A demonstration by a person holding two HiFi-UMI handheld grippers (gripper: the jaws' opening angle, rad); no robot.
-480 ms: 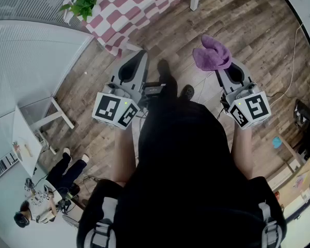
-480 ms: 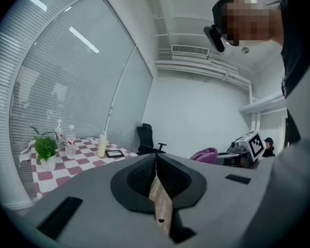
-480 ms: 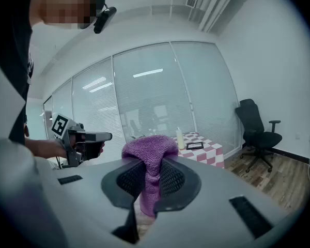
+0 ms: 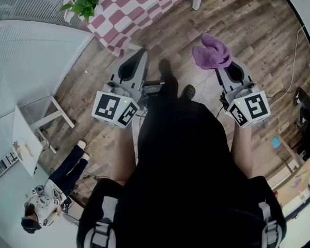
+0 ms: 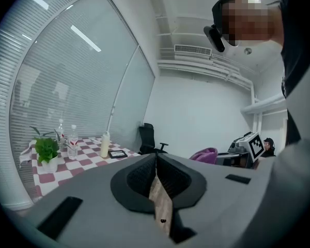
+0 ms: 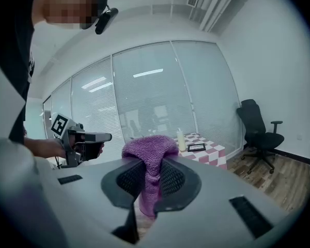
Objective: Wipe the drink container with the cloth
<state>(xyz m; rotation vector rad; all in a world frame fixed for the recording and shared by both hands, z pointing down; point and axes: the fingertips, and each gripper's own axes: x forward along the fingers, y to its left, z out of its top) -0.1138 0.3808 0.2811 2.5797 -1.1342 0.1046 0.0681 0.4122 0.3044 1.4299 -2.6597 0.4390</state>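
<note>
A purple cloth (image 4: 212, 53) hangs bunched from the tip of my right gripper (image 4: 220, 68), which is shut on it. In the right gripper view the cloth (image 6: 147, 149) bulges over the two jaws and drapes down between them. My left gripper (image 4: 141, 55) is held level beside it, shut, its jaws meeting with nothing between them (image 5: 156, 161). A pale yellow drink bottle (image 5: 105, 145) stands far ahead on the red-and-white checkered table (image 4: 139, 4). It also shows small in the right gripper view, as the bottle (image 6: 181, 140).
A potted plant (image 4: 82, 1) and two clear water bottles (image 5: 72, 141) share the checkered table with a dark flat device (image 5: 116, 153). A black office chair (image 6: 258, 128) stands on the wood floor. A person (image 4: 46, 195) sits at lower left beside a white table (image 4: 26, 138).
The seated person at the lower left has shifted a little. Both grippers and the cloth stay as they were.
</note>
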